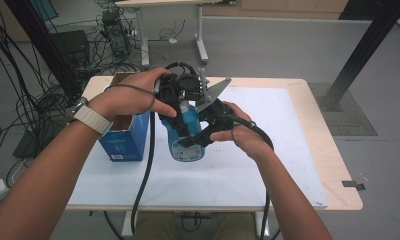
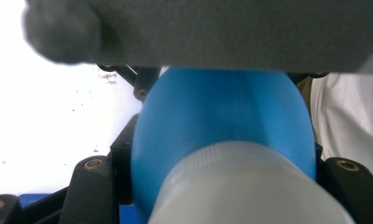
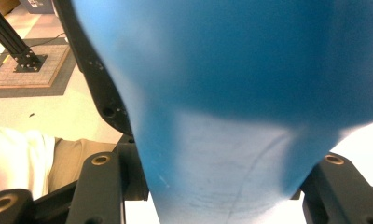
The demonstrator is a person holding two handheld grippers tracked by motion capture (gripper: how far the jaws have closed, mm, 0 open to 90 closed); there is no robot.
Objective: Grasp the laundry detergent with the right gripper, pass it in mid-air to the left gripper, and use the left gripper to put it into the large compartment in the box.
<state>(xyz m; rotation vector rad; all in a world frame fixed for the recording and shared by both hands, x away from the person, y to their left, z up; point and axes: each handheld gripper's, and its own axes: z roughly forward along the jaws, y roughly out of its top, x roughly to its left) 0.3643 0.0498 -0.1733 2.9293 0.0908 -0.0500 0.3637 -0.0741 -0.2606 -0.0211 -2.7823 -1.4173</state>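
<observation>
A blue bottle (image 1: 188,137) with a pale grey cap is held up over the white mat, between both hands. My left gripper (image 1: 183,100) comes down on its top end. In the left gripper view the cap (image 2: 250,186) and blue shoulder (image 2: 222,112) sit tight between the black jaws. My right gripper (image 1: 194,137) is shut across the bottle's body from the right. In the right gripper view the blue body (image 3: 231,93) spans the gap from one jaw to the other. The fingertips of both grippers are hidden behind the bottle.
An open blue cardboard box (image 1: 122,137) stands on the table's left side, just left of the bottle. A white mat (image 1: 278,165) covers most of the wooden table (image 1: 333,165). Cables lie on the floor at far left, and a black frame post (image 1: 360,50) rises at far right.
</observation>
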